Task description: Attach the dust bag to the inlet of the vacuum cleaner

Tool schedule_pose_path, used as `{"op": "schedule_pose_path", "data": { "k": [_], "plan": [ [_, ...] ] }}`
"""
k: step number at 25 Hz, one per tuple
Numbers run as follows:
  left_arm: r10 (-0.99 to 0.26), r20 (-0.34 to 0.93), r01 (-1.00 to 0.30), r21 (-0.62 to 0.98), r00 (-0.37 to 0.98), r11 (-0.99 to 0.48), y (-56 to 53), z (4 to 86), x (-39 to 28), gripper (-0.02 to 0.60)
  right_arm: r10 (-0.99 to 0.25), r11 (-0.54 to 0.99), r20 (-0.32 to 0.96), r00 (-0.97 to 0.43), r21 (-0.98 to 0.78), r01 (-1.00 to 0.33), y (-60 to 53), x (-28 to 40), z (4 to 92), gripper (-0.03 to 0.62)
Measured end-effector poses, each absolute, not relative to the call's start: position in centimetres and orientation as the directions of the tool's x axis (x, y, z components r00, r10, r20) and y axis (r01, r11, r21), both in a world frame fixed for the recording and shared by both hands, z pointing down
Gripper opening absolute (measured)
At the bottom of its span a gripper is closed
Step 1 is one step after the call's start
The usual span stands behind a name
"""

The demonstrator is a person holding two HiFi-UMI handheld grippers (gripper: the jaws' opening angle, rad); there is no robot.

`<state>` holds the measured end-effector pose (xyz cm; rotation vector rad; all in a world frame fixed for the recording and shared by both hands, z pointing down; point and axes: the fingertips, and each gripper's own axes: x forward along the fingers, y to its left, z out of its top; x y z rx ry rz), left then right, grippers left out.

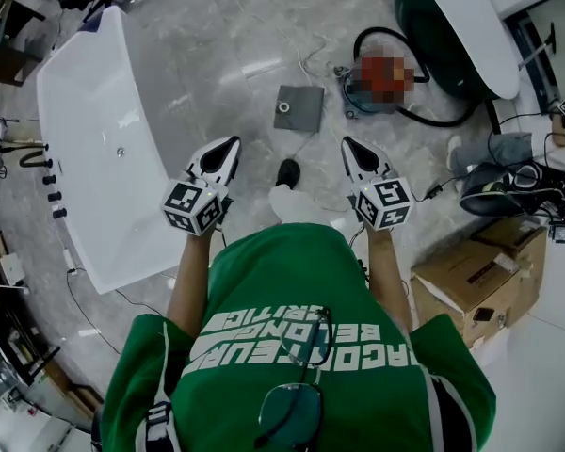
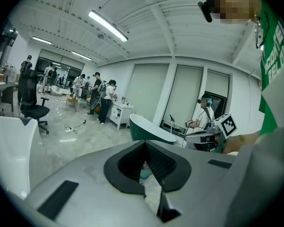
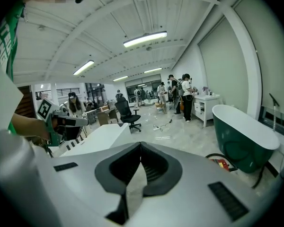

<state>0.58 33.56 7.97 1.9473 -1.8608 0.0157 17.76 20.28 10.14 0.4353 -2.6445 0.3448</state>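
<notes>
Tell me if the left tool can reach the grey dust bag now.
Probably not yet. The left tool, shut, is held out in front of the person, and the dust bag lies flat on the floor farther ahead. Only bare floor lies between; nothing blocks the way.

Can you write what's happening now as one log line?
left gripper: jaws shut, empty | right gripper: jaws shut, empty | dust bag: on floor, unattached | vacuum cleaner: on floor nearby

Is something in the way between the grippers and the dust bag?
Nothing visible: bare floor lies between the left gripper, the right gripper and the dust bag. The person's shoe stands short of it.
</notes>
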Motion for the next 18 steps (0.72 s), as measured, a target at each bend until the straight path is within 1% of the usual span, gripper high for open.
{"op": "schedule_pose_path", "data": {
  "k": [9,18],
  "plan": [
    [-0.93,0.343,-0.946,0.325,0.133,-0.016,26.3,8.7,-2.7,0.005,-0.268,0.898,0.465,-0.844,-0.196,-0.394,13.1,14.9,11.4,0.008],
    [-0.926,0.357,-0.938,0.345,0.123,0.008,23.5,9.7,-4.6,0.005,-0.24,0.899,0.491,-0.837,-0.213,-0.383,10.4,13.0,13.1,0.008]
  ]
}}
